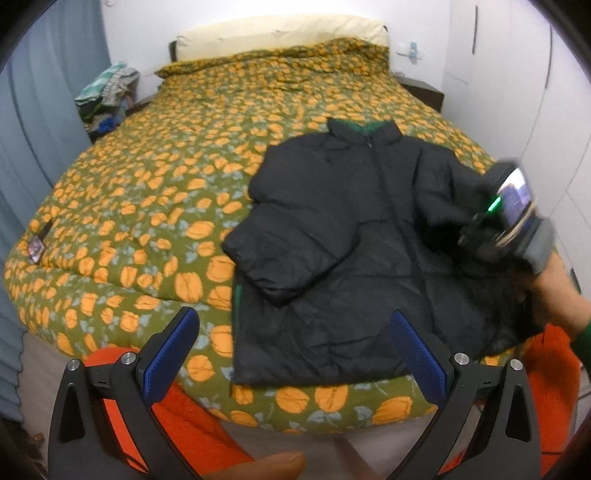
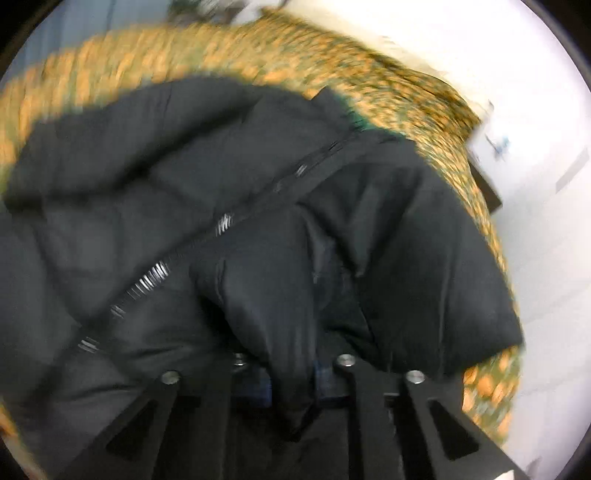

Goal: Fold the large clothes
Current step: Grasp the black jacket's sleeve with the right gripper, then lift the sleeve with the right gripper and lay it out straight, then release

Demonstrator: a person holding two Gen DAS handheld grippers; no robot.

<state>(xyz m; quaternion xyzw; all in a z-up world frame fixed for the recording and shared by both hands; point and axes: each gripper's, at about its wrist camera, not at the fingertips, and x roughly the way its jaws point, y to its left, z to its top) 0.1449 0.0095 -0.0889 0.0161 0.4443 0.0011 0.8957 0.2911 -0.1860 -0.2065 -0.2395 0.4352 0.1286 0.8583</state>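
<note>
A black puffer jacket lies front-up on the bed, near the foot edge, its left sleeve folded across the chest. My left gripper is open and empty, held over the foot of the bed just short of the jacket's hem. My right gripper is at the jacket's right side, shut on the right sleeve, which bunches between the jaws and is lifted over the zipper. The right wrist view is blurred by motion.
The bed has a green cover with orange flowers and a cream pillow at the head. A heap of clothes sits at the far left. White walls and a dark nightstand stand on the right.
</note>
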